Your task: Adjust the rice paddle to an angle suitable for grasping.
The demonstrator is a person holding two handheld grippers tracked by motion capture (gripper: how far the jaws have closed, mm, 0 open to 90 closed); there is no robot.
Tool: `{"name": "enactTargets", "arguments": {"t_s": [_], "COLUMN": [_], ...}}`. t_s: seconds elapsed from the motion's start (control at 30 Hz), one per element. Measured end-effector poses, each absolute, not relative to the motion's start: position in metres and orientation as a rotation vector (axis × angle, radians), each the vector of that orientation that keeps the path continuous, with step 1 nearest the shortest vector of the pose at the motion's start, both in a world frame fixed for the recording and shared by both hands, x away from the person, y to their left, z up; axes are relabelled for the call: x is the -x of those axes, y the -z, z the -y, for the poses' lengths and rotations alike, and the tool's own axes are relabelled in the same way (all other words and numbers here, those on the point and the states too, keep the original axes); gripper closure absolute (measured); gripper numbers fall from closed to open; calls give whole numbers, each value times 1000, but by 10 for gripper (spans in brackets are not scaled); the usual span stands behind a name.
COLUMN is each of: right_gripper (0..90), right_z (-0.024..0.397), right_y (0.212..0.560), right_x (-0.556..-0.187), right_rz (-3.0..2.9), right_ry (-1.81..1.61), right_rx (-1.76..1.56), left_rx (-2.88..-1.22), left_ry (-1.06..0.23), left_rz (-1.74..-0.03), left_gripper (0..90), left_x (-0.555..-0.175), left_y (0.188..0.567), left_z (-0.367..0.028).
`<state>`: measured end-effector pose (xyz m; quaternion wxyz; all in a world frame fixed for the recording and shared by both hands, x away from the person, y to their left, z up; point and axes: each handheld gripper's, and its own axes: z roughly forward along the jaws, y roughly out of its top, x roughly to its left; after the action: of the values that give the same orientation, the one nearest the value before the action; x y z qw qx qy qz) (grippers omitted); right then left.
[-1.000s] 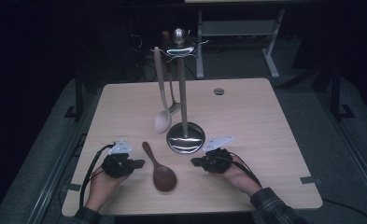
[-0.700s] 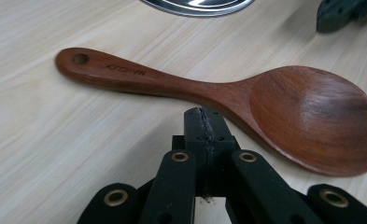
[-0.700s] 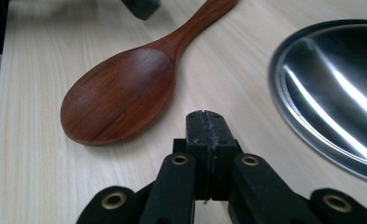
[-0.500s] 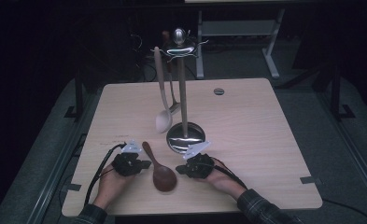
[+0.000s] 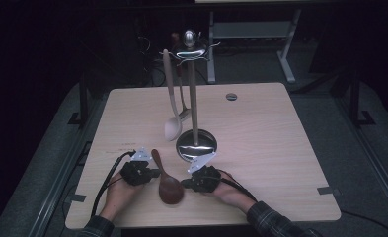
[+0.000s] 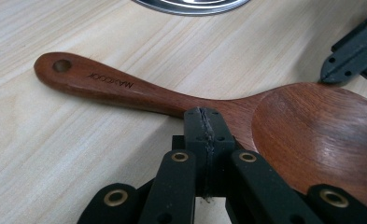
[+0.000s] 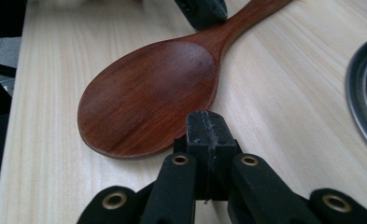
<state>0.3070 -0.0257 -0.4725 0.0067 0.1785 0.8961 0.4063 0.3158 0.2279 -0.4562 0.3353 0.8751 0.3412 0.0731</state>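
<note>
On table (image 5: 280, 148): both hand-held grippers, left (image 5: 152, 173), right (image 5: 185, 183), pressed together, flanking wooden spoon (image 5: 168, 181).

Black tongs (image 6: 204, 122), plaid sleeves (image 5: 270, 222)

spoon (image 6: 307, 126): dark reddish wood, smooth, between grippers | table (image 5: 260, 133): pale matt woodgrain | stand base (image 5: 196, 144): glossy metal beyond them
</note>
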Motion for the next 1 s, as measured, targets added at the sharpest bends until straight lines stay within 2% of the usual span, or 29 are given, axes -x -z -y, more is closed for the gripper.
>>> {"name": "enactTargets", "arguments": {"t_s": [1.0], "right_gripper": [898], "right_z": [-37], "right_y": [477], "right_x": [-300], "right_rz": [-2862], "right_ry": [-1368], "right_rx": [-387], "left_rx": [-2295], "left_ry": [-168], "left_rz": [-909], "left_gripper": [897], "left_x": [-317], "left_y": [457], "left_z": [-234]}}
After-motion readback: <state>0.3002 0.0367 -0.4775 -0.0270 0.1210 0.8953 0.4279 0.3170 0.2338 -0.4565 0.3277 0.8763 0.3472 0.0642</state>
